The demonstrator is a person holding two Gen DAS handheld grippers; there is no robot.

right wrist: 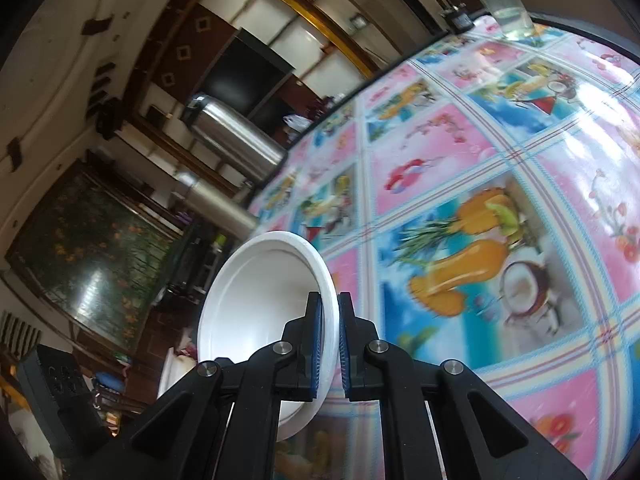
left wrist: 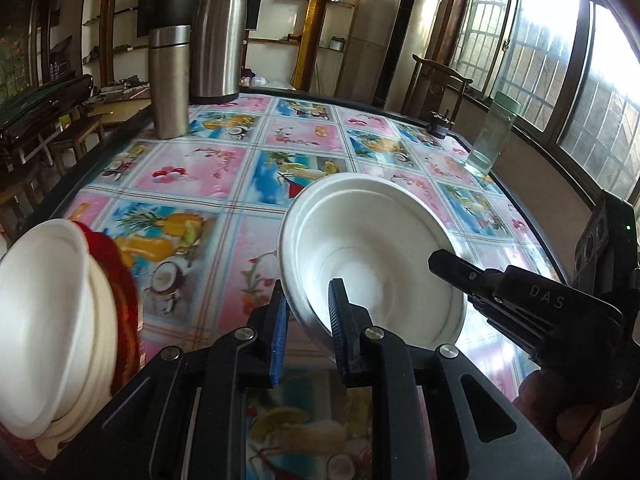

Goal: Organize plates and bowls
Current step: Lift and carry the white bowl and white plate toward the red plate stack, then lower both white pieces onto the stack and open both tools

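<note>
Half tipping one white bowl (left wrist: pixel 372 256) up in the air over the table (left wrist: pixel 224 160), holding it clear of the bright fruit-picture cloth. Pinching the rim of the bowl (right wrist: pixel 260 300) tight with the right gripper (right wrist: pixel 329 340), putting one blue pad (right wrist: pixel 315 336) inside the bowl and the other outside, leaving no gap but the rim. Poking at the right side of the bowl with that same gripper in the left wrist view, and gripping its black handle with a hand (left wrist: pixel 560 420).

Standing astride the near wall of the bowl with the left gripper (left wrist: pixel 310 328), setting its fingers narrow, one inside and one outside. Squeezing the wall or only sitting next to it: not being able to tell.

Seeing a pile of white bowls (left wrist: pixel 52 320) low on the left side, near the held bowl but apart from it, sitting right beside something red and see-through (left wrist: pixel 124 304). Spotting two shiny steel flasks at the far left corner of the table, the short flask (left wrist: pixel 170 80) in front of the tall flask (left wrist: pixel 218 40), both standing upright, well away from the bowl. Spotting a clear jar with a green lid (left wrist: pixel 494 136) at the far right edge, near a small dark thing (left wrist: pixel 442 124). Looking past the table to a wooden chair (left wrist: pixel 436 84) and big bright windows (left wrist: pixel 540 60).
</note>
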